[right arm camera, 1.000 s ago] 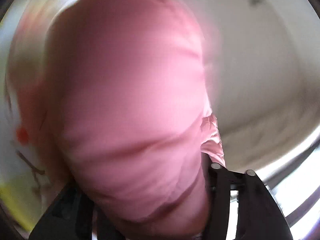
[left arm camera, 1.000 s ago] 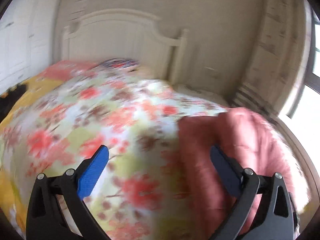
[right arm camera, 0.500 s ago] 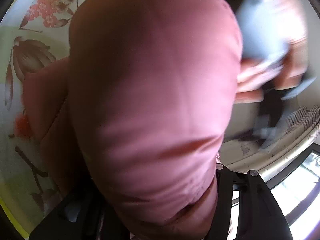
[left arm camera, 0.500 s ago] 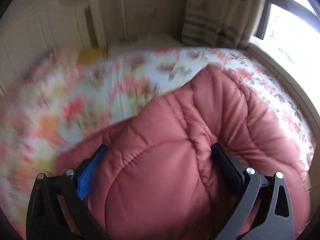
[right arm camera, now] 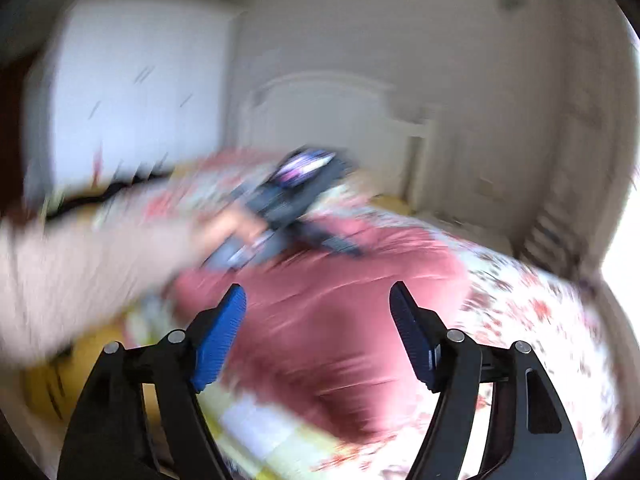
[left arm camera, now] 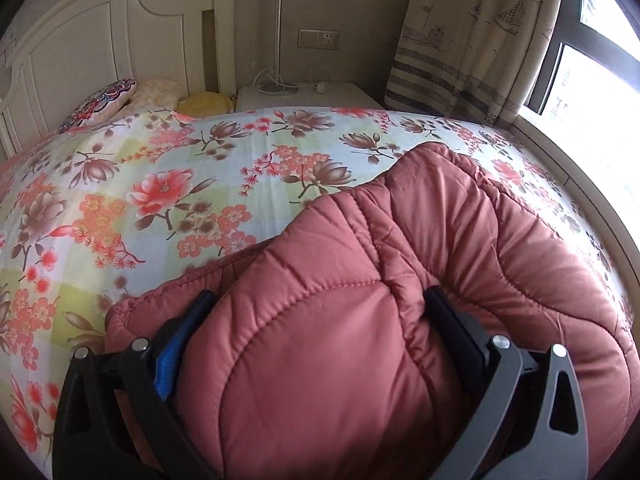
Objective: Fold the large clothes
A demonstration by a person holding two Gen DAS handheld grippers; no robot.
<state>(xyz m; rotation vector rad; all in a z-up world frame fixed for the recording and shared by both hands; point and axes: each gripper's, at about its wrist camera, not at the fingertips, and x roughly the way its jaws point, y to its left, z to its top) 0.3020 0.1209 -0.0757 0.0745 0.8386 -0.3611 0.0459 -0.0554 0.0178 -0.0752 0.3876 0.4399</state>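
Note:
A salmon-pink quilted jacket (left arm camera: 460,232) lies bunched on the floral bed sheet (left arm camera: 180,200). My left gripper (left arm camera: 319,294) points down onto it. Its jaws stand wide, and a puffy fold of the jacket bulges up between the fingers (left arm camera: 180,344), filling the gap. In the blurred right wrist view the jacket (right arm camera: 340,320) lies on the bed below and ahead of my right gripper (right arm camera: 317,290). Its jaws are opening, with nothing between the blue pads (right arm camera: 218,340). A hand in a pale sleeve (right arm camera: 80,264) holds the left gripper (right arm camera: 288,208) over the jacket's far side.
A white headboard (left arm camera: 120,40) and pillows (left arm camera: 104,100) stand at the bed's far left. A nightstand (left arm camera: 312,94) with a lamp pole and cables sits behind the bed. A patterned curtain (left arm camera: 472,40) and a window (left arm camera: 592,80) are on the right. A white wardrobe (right arm camera: 132,92) is far left.
My right gripper let go of the jacket, rose and rolled away from it. The left view swung right across the bed and came down with the jacket between its jaws.

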